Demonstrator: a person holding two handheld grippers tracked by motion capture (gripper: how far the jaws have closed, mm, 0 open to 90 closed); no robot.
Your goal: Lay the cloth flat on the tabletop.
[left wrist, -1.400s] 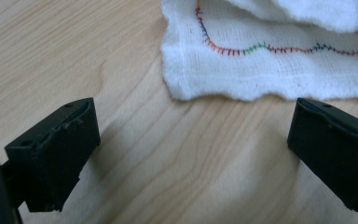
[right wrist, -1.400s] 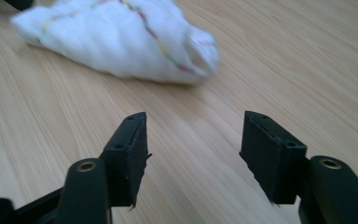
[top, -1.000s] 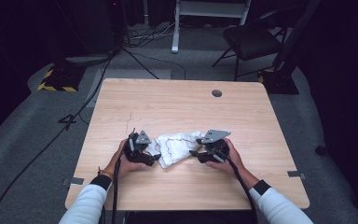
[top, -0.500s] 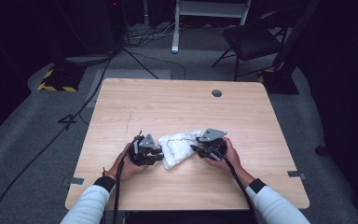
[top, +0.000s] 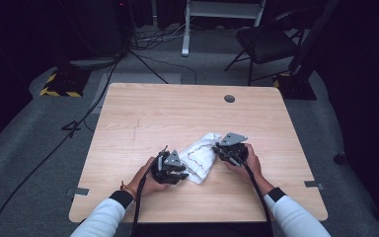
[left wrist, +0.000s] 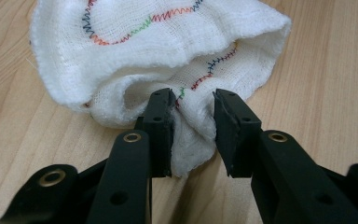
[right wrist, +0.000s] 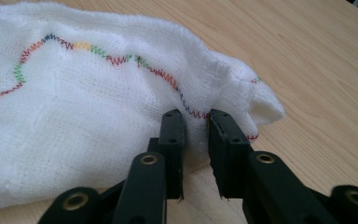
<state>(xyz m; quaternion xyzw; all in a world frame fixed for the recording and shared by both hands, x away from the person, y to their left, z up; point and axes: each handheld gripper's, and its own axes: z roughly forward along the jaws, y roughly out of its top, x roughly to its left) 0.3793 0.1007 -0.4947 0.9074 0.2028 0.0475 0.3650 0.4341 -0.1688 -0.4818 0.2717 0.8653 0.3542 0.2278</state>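
Presently, item one: a white cloth (top: 201,158) with multicoloured zigzag stitching, lying crumpled on the near half of the wooden table (top: 143,113), between the two hands.

Item two: the left gripper (top: 170,169), sitting at the cloth's near-left corner. Over the last second its jaws have been closing hard and then easing slightly; in the left gripper view they are standing a little apart with a bunched fold of the cloth (left wrist: 168,60) squeezed between them, so it is clamping on fabric. Against the earlier high views, this hand is shifting rightward, in toward the cloth.

Item three: the right gripper (top: 225,149), sitting at the cloth's far-right edge. Its jaws have been closing steadily and, in the right gripper view, are pinching the stitched hem of the cloth (right wrist: 84,107) in a narrow gap. This hand is edging in slightly as well.

Reading: both grips are being established at opposite ends of the cloth, which is still slack and lumped on the table. The work is probably moving from reaching to handling; lifting or pulling apart to spread the cloth looks like the coming step.
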